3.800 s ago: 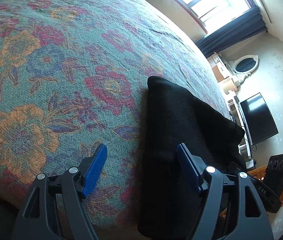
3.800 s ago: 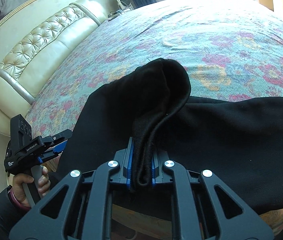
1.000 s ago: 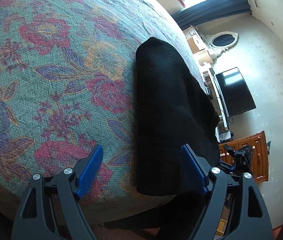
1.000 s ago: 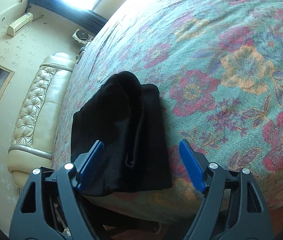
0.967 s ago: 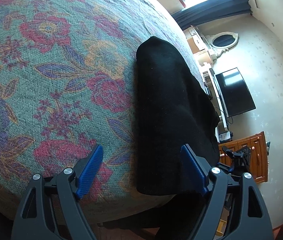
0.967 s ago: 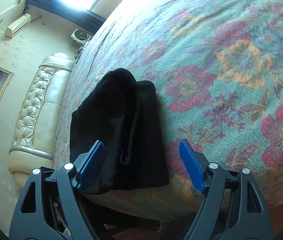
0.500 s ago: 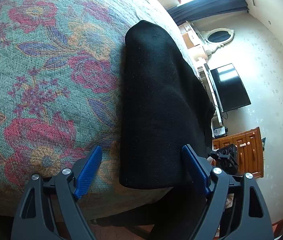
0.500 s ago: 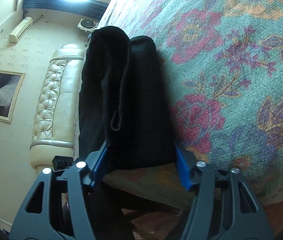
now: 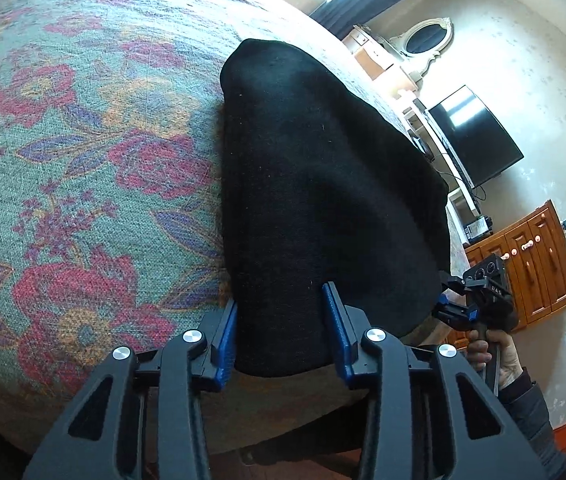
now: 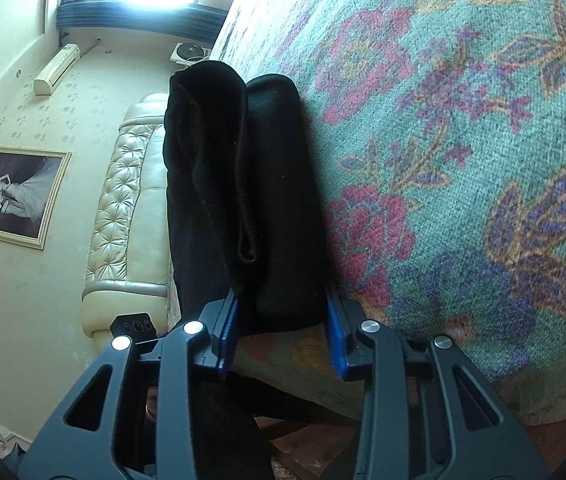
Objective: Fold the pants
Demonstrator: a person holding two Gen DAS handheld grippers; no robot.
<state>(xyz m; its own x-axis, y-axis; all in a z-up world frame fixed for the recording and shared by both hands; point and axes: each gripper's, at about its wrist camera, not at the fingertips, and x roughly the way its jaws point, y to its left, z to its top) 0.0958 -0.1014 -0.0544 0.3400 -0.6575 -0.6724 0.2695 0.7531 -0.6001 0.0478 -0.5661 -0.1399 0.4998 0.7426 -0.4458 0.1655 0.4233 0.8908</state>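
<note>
The black pants [image 9: 315, 184] lie folded into a thick bundle at the near edge of the bed with the floral cover [image 9: 83, 152]. My left gripper [image 9: 283, 328] straddles one near corner of the bundle, its blue pads [image 9: 333, 316] closing in on the cloth from both sides. In the right wrist view the pants [image 10: 251, 184] show as stacked layers with a rolled edge on top. My right gripper [image 10: 283, 328] straddles the other near corner, pads [image 10: 335, 332] pressed close around the layers. The right gripper also shows in the left wrist view [image 9: 471, 300], held in a hand.
The floral cover [image 10: 463, 160] spreads wide beyond the pants. A tufted cream headboard [image 10: 123, 200] stands to the left of the bed. A television [image 9: 475, 136], a wooden cabinet [image 9: 539, 260] and an oval mirror [image 9: 427, 40] line the wall past the bed.
Both grippers have moved forward onto the near edge of the folded pants and narrowed from wide open to close around the bundle's corners.
</note>
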